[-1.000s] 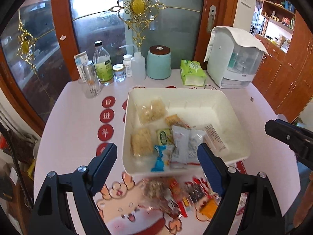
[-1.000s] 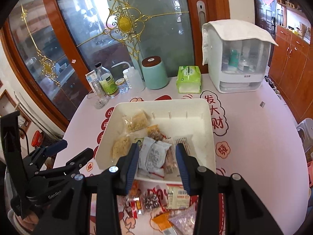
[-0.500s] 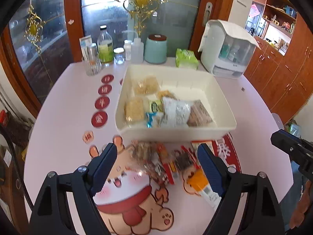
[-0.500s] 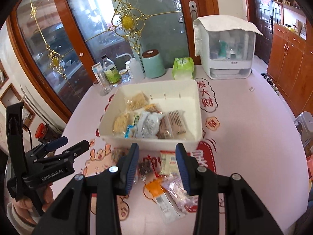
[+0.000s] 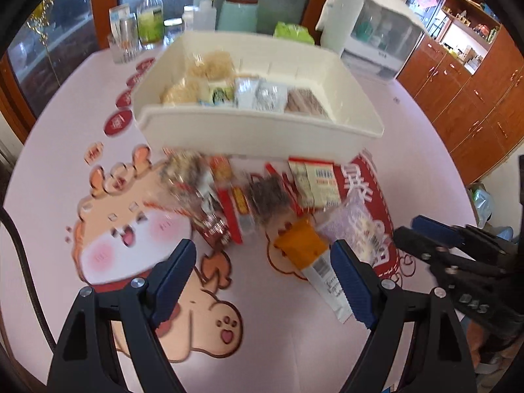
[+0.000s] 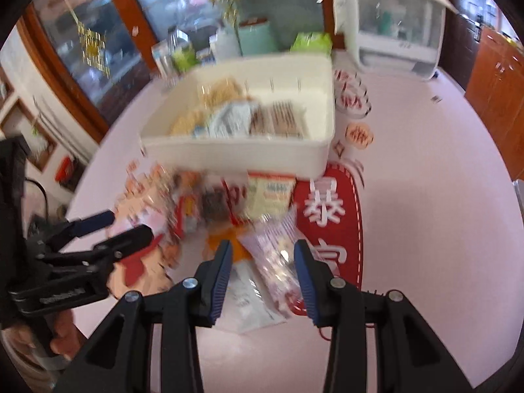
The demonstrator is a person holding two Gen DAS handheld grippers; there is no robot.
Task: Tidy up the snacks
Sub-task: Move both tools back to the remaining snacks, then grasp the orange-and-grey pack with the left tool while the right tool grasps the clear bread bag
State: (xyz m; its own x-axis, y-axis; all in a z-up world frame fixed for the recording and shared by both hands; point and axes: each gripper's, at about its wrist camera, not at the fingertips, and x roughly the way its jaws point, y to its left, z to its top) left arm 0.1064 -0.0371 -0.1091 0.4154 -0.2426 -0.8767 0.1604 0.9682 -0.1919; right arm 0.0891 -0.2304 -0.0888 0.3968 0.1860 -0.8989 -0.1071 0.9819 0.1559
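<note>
A white bin [image 5: 262, 131] [image 6: 235, 154] holds several snack packets. More loose snacks lie on the table in front of it: an orange-and-white packet [image 5: 308, 255], a clear bag of pale pieces [image 5: 353, 226] [image 6: 275, 262], a cream packet [image 5: 316, 183] [image 6: 270, 195] and several red and brown packets [image 5: 229, 203]. My left gripper [image 5: 262, 281] is open and empty, low over the table near the orange packet. My right gripper [image 6: 262, 278] is open, its fingers either side of the clear bag, not closed on it. Both views are blurred.
At the back of the table stand bottles and jars [image 5: 144, 29], a teal canister [image 5: 237, 14], a green tissue pack [image 5: 293, 32] and a white dispenser box [image 5: 376, 32]. Wooden cabinets [image 5: 465, 75] are at the right. The tablecloth has cartoon prints.
Both grippers have pulled back from the bin and dropped lower toward the loose snacks in front of it. The right gripper now straddles the clear bag.
</note>
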